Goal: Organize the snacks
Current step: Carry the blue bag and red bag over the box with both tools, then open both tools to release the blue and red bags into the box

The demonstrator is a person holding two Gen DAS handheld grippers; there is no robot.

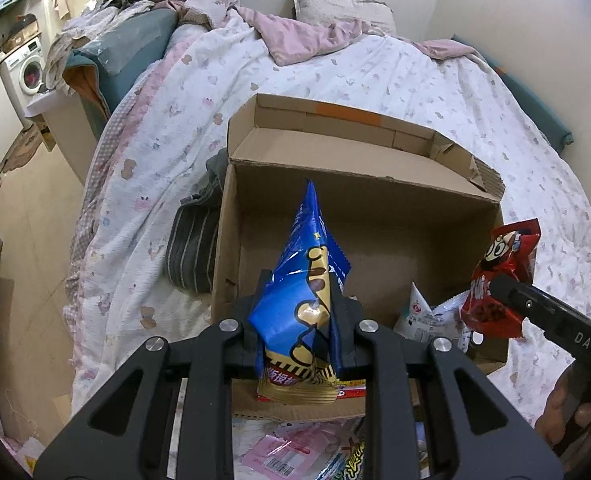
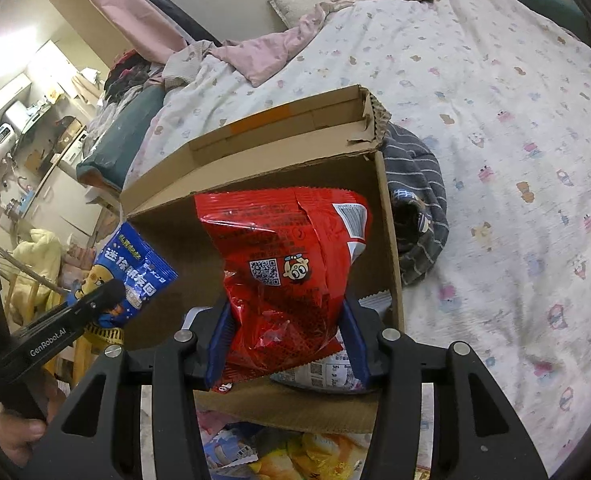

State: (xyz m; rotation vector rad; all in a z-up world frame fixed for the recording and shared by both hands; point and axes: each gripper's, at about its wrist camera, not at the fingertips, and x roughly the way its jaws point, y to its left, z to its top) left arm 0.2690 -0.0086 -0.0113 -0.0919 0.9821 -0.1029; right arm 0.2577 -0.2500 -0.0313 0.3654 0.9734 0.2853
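Observation:
An open cardboard box (image 1: 375, 196) (image 2: 389, 216) stands on the bed. My left gripper (image 1: 301, 300) is shut on a blue snack packet (image 1: 307, 280) and holds it over the box's near left part. My right gripper (image 2: 285, 312) is shut on a red snack packet (image 2: 291, 264) over the box's near right part. Each gripper shows in the other view: the right one (image 1: 495, 284) with the red packet (image 1: 503, 276), the left one (image 2: 115, 292) with the blue packet (image 2: 135, 268). White packets (image 1: 427, 316) lie in the box's right corner.
Several loose snack packets (image 1: 295, 452) (image 2: 279, 456) lie on the bed in front of the box. A grey striped garment (image 1: 195, 240) (image 2: 419, 208) lies against the box's side. The floral bedspread (image 1: 255, 80) stretches beyond. Floor and furniture lie to the left.

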